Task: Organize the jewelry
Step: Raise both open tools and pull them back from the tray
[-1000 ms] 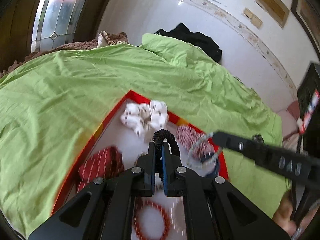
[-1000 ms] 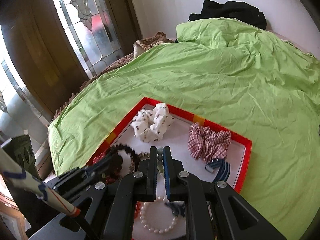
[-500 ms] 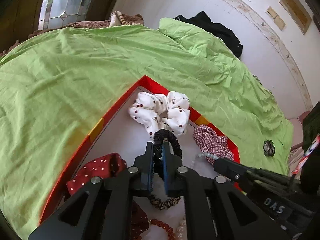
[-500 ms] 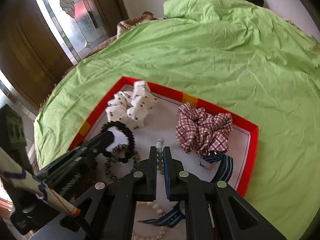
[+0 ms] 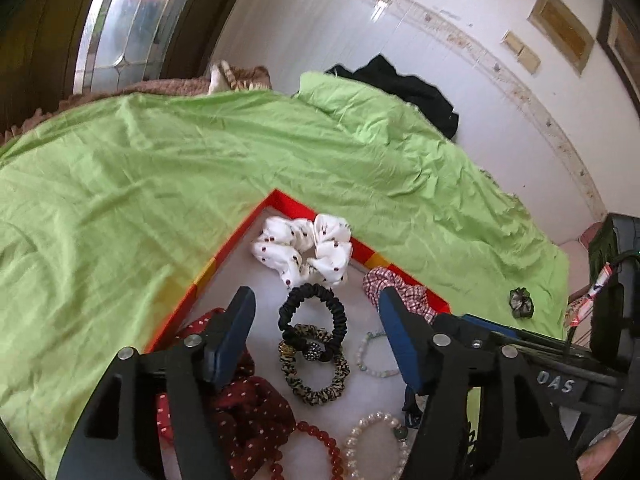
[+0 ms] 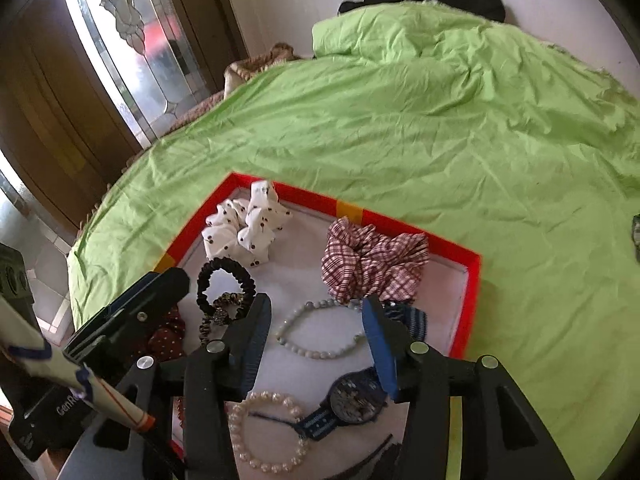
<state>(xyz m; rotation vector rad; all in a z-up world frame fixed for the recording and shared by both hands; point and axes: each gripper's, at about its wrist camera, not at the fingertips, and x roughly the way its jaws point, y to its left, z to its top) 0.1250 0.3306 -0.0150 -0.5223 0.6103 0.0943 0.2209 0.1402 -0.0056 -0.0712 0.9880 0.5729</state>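
Note:
A red-rimmed tray [image 5: 236,240] [image 6: 472,280] lies on the green bed. My left gripper [image 5: 316,320] is open above a black hair tie [image 5: 314,308] that lies in the tray, next to a leopard hair tie [image 5: 316,368]. My right gripper [image 6: 316,324] is open above a pale bead bracelet [image 6: 316,332] lying in the tray. A white spotted scrunchie [image 5: 304,250] [image 6: 244,228] and a plaid scrunchie [image 6: 372,260] lie at the far side. A pearl bracelet [image 6: 268,436] and a blue watch [image 6: 352,400] lie nearer.
The green sheet [image 6: 400,120] covers the bed around the tray. A dark red spotted scrunchie [image 5: 244,412] and a red bead bracelet [image 5: 320,444] lie at the tray's near left. A small dark scrunchie [image 5: 521,302] sits on the sheet at right. Glass doors [image 6: 132,40] stand behind.
Both grippers have opened. The left let go of the black hair tie, now lying in the tray. The right let go of the pale bead bracelet, now lying in the tray.

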